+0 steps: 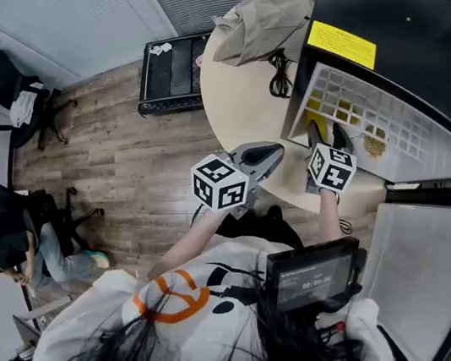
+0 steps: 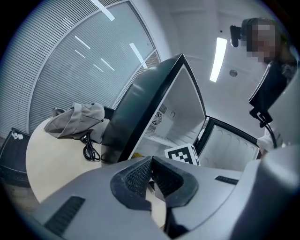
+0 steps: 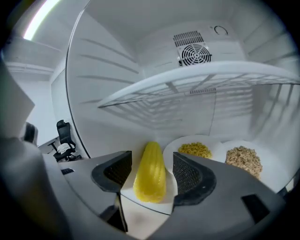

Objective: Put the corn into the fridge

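Two ribbed black pads of the right gripper stand apart with the corn between them, a sliver of clearance on either side, so neither pad presses on it. The cob is a tapered, waxy yellow cone, its blunt end nearest the camera and its tip pointing away from the gripper. It lies inside the fridge, on a smooth white surface with a rounded front edge. That surface may be a plate or the cabinet floor, as the wide-angle picture does not settle it.

Just past the right-hand pad sits a round white dish of loose yellow kernels. Further out on that side is a heap of pale, flaky grain. Above the gripper runs a white wire shelf of thin parallel bars, and beyond it a circular slotted fan grille sits in the moulded back wall.

The left gripper has its jaws together, the knurled pads meeting along a seam with nothing between them. It is held outside the fridge, over the pale round tabletop. Ahead of it is the glossy black cabinet. To its left lie a crumpled grey jacket and a coiled black cable. To its right hangs the open door with its ribbed white liner.
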Tool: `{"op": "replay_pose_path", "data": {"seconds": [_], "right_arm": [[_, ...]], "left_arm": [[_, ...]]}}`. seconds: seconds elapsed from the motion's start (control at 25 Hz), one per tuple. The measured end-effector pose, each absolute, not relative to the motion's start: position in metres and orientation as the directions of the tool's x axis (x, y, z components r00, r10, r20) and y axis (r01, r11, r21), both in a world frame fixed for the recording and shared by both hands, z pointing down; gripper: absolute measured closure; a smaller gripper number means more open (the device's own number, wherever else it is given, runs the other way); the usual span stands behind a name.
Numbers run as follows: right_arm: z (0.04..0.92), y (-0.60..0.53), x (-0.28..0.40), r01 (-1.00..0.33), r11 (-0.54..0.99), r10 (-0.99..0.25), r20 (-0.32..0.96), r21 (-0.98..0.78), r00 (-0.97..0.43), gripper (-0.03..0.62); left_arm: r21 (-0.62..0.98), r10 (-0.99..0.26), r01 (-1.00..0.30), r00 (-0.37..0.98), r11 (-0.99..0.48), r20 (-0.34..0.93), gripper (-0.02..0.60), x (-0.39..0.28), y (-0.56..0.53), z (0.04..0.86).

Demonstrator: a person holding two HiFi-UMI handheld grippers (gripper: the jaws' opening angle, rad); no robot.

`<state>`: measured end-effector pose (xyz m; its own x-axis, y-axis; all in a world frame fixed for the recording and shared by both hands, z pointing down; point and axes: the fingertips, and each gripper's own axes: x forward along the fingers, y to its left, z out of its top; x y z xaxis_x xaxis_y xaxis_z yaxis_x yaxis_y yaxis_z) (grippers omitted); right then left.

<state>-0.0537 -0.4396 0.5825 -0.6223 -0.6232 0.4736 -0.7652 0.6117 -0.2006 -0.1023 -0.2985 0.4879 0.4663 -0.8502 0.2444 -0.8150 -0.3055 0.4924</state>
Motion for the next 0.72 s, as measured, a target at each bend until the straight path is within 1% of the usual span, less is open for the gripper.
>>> {"op": "replay_pose_path", "data": {"seconds": [0.16, 0.32, 0.6, 0.72], "right_arm": [[0.564, -0.422, -0.038, -0.781, 0.593, -0.656, 0.444, -0.197, -0.611, 0.327], [0.540, -0.404, -0.037, -0.777, 0.600, -0.674, 0.405, -0.187, -0.618, 0.327], [0.513, -0.373, -0.032, -0.757, 0.546, -0.682, 0.334, -0.360, -0.651, 0.329], [0.507, -0.358, -0.033, -0.758, 0.531, -0.694, 0.320, -0.378, -0.646, 0.329]], "left_arm": [[0.492, -0.842, -0.806, 0.486, -0.329, 0.233, 0.571, -0.100, -0.296, 0.486], [0.497, -0.835, -0.795, 0.503, -0.348, 0.220, 0.571, -0.101, -0.293, 0.484], [0.507, -0.807, -0.757, 0.561, -0.412, 0.183, 0.571, -0.098, -0.282, 0.478], [0.505, -0.797, -0.745, 0.580, -0.435, 0.169, 0.571, -0.101, -0.274, 0.475]]}}
